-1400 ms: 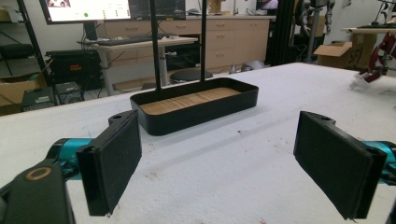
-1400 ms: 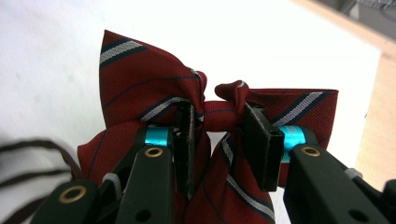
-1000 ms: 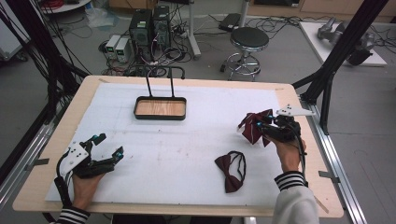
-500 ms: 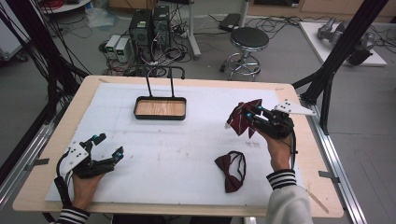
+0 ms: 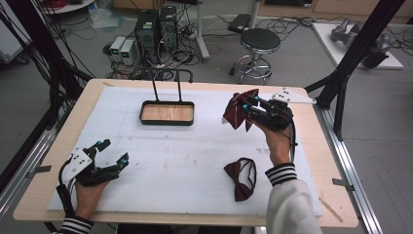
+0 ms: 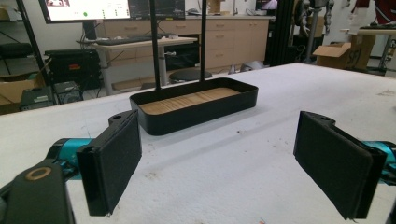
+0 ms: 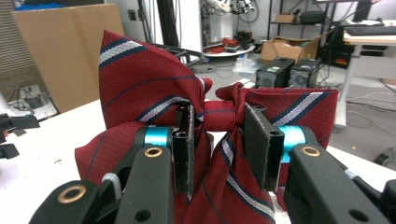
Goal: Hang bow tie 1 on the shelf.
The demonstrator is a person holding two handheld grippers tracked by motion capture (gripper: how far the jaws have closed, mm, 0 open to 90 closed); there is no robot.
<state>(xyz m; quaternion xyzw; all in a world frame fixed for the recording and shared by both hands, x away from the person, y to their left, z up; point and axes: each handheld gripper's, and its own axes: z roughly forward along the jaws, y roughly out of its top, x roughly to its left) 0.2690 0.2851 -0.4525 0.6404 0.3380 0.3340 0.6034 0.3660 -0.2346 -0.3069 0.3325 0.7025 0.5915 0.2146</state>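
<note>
Since the earlier frames, the striped bow tie (image 5: 238,109) has been carried up off the surface (image 5: 195,161) and away from the person's edge toward its far right part, closer to the black tray (image 5: 167,113); the left tool (image 5: 112,153) has been kept in place.

The striped bow tie, dark red with white and navy stripes, is held clear of the surface in the right tool (image 5: 247,111). In the right gripper view the tie (image 7: 154,93) is seen gripped at its middle: the 2 black pads (image 7: 184,140) are pressed on either side of the knot band, and the wings are spread out to both sides and below the jaws. The right tool (image 7: 219,144) is thus closed on the tie, with a grey plate seen on top of it in the high view.

A 2nd bow tie (image 5: 241,176), plain dark red, is left lying on the white surface near the person's right sleeve, well apart from the held one.

The black tray, with a wooden floor and 2 upright black rods at its far side, is seen in the left gripper view (image 6: 196,109) standing ahead of the left tool (image 6: 217,168), apart from it. The left tool is held low at the near left of the surface; its jaws are spread wide with nothing between them.
</note>
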